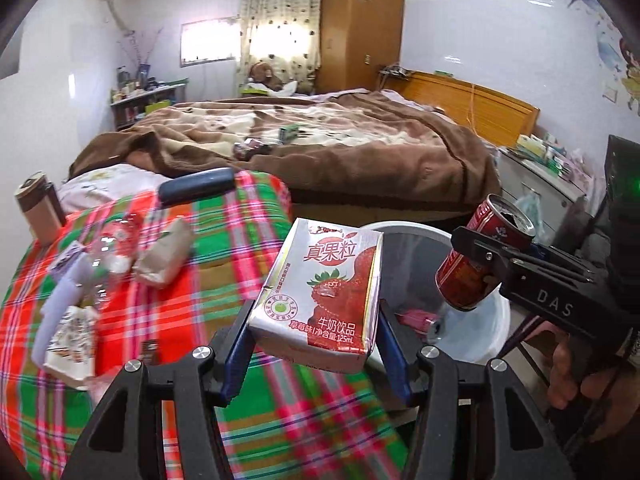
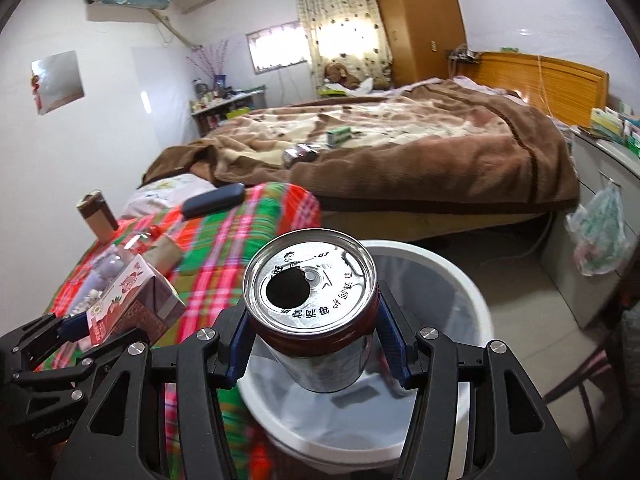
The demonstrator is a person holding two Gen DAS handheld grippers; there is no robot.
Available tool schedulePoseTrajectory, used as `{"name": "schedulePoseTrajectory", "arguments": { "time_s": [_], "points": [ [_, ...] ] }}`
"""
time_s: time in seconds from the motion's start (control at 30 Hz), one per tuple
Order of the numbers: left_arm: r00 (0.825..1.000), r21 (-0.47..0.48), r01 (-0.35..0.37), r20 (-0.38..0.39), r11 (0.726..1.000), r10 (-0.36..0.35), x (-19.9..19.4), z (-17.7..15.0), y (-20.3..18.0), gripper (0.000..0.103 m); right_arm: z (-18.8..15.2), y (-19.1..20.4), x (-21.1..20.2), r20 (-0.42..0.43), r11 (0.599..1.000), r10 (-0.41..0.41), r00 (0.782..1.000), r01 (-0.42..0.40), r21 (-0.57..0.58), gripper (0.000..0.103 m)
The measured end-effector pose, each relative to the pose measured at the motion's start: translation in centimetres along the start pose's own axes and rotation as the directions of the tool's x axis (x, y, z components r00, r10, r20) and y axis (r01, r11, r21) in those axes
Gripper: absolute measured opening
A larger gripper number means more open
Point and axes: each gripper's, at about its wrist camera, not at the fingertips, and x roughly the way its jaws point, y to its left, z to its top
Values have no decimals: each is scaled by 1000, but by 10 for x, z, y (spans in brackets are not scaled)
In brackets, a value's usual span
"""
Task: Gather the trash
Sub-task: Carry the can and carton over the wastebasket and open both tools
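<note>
My left gripper is shut on a strawberry milk carton and holds it above the plaid cloth, next to the white trash bin. It also shows in the right wrist view. My right gripper is shut on a red drink can with an open top, held over the bin. The can also shows in the left wrist view, over the bin's far side. A pink wrapper lies inside the bin.
On the plaid cloth lie a clear plastic bottle, a crumpled brown wrapper, a torn carton, a dark case and a brown cup. A bed with a brown blanket stands behind.
</note>
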Motion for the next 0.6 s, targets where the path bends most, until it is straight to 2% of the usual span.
{"name": "schedulePoseTrajectory", "arguments": {
  "time_s": [0.3,0.6],
  "points": [
    [998,36,50,-39,998,-48,28,0,-34,57,-8,-28,13,-67,998,-60,996,61,15,56],
    [994,43,88,-71,995,-85,50,3,-53,57,-14,-46,22,-128,996,-80,989,84,25,56]
  ]
}}
